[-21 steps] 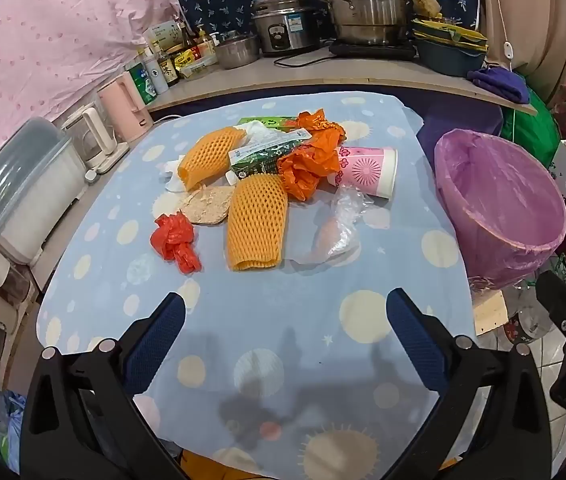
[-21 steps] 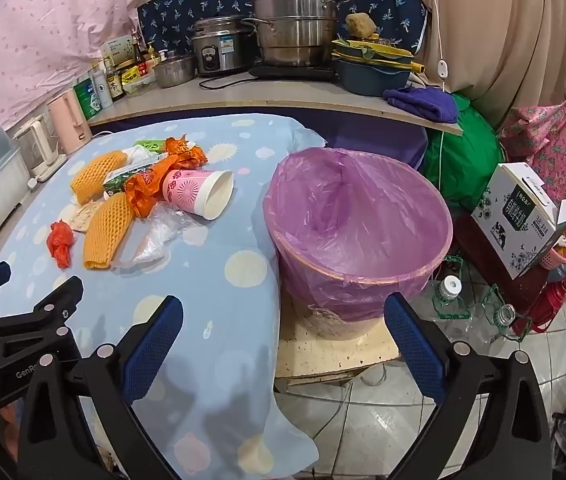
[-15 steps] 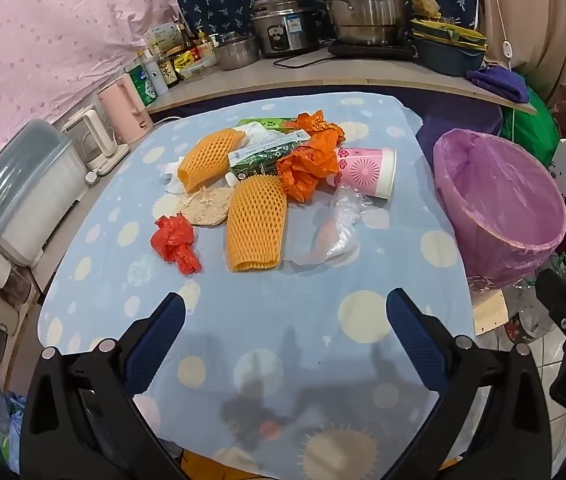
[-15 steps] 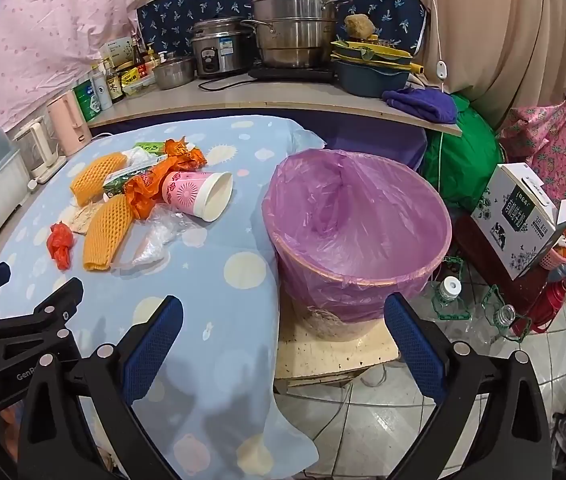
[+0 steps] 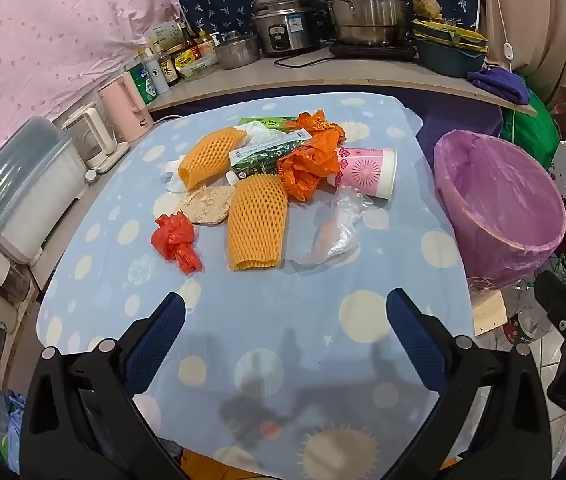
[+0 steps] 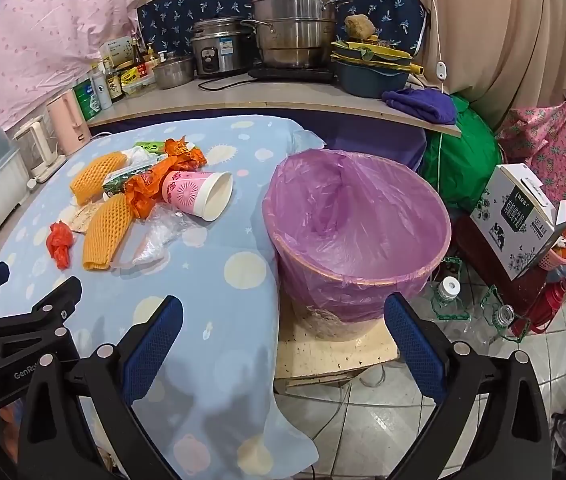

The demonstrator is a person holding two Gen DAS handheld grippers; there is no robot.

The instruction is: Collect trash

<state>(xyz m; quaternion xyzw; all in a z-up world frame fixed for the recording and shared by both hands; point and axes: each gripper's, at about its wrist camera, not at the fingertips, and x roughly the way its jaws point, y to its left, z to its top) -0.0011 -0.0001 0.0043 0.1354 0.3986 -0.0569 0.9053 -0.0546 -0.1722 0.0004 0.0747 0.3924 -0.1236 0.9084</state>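
Table [image 5: 363,240], covered by a pale blue dotted cloth, bearing the whole litter heap near its far half. Compared with the views 0.7 s and 0.5 s earlier, nothing on it has shifted; the only difference is a very slight drift of both cameras, so no collection has yet begun.

Bin [image 6: 357,232], lined with a purple bag, standing just beside the table's right edge and below cloth level; its interior appears empty, as it did in the earlier views.

Left gripper [image 5: 283,328], jaws spread fully with nothing between them, hovering over bare cloth short of the heap, unchanged from the earlier frames.

Right gripper [image 6: 283,328], jaws likewise spread wide and empty, aimed toward the gap between the table edge and the bin.

Litter, in descending size: 2 orange foam nets, the nearer one [image 5: 257,226] and the farther one [image 5: 209,158]; pink paper cup [image 6: 199,194] lying on its side, mouth toward the bin; orange plastic bag [image 5: 309,160]; green carton [image 5: 269,156]; clear plastic film [image 5: 337,232]; brown flat scrap [image 5: 207,210]; red plastic wad [image 5: 175,242].

Judged from this standstill, the task sits at its start, and every piece remains to be lifted into the bin.
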